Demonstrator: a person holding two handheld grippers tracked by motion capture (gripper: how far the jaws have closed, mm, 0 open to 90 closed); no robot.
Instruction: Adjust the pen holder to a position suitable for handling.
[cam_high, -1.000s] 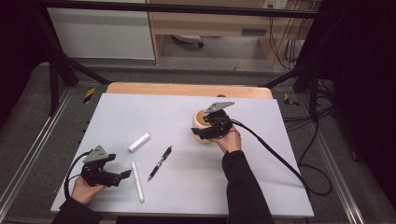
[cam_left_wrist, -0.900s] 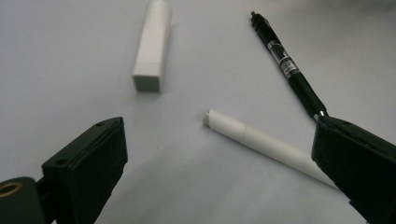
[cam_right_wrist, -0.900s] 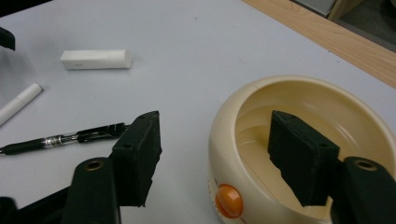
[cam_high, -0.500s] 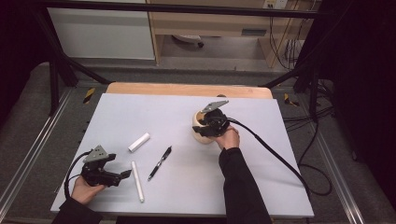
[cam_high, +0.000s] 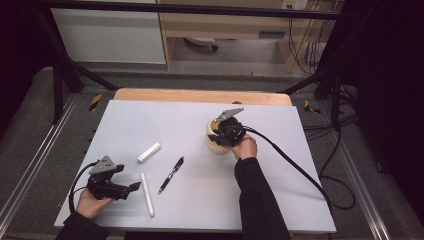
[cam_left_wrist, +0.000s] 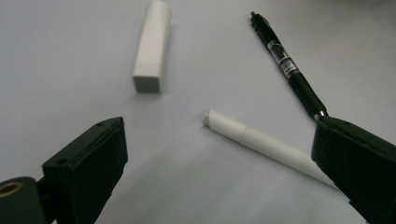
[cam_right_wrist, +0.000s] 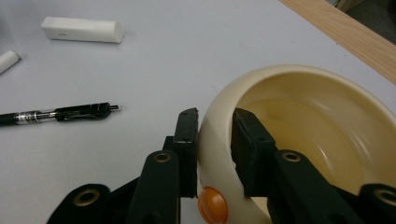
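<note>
Right tongs (cam_right_wrist: 212, 140) pinched the cup's (cam_right_wrist: 299, 126) wall, one jaw inside, one outside, as I had them at the table's (cam_high: 165, 120) far right of centre. Left tongs (cam_left_wrist: 219, 177) stood spread, low over the white stick (cam_left_wrist: 261, 142), touching nothing. Beyond it lay the pen (cam_left_wrist: 287, 65) and the eraser (cam_left_wrist: 152, 46), all well apart from the cup. I judged the cup stiff, light and glossy, so likely to slip or tip; the rim grip seemed right, kept deep and level.
</note>
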